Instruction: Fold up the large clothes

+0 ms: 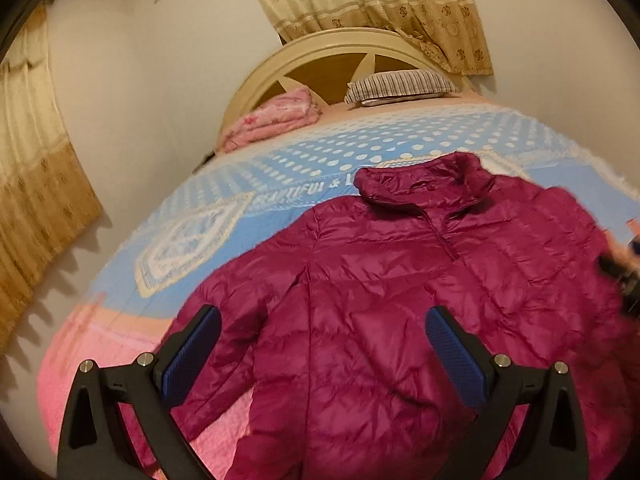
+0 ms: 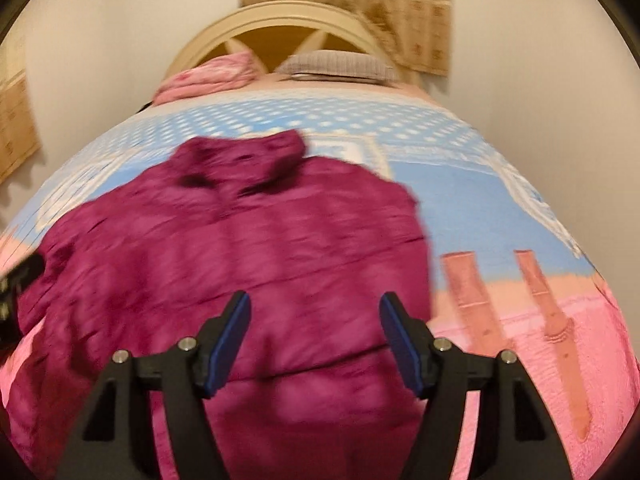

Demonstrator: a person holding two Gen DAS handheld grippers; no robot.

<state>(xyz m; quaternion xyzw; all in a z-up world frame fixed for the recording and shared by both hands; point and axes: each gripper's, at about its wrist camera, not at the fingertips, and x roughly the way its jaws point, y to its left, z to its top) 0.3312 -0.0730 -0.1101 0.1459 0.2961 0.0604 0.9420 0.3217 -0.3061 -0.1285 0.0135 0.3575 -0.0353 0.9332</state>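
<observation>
A magenta quilted puffer jacket (image 1: 400, 300) lies spread front up on the bed, collar toward the headboard, its left sleeve lying beside the body. It also shows in the right wrist view (image 2: 248, 264), blurred. My left gripper (image 1: 324, 332) is open and empty, hovering above the jacket's lower left part. My right gripper (image 2: 316, 332) is open and empty above the jacket's lower right part. The right gripper shows as a dark blurred shape at the right edge of the left wrist view (image 1: 624, 280).
The bed has a blue dotted and pink bedspread (image 1: 280, 176). A folded pink blanket (image 1: 272, 120) and a striped pillow (image 1: 400, 86) lie by the curved headboard (image 1: 320, 46). Curtains (image 1: 36, 184) hang on the left and behind the bed. A wall runs along the left side.
</observation>
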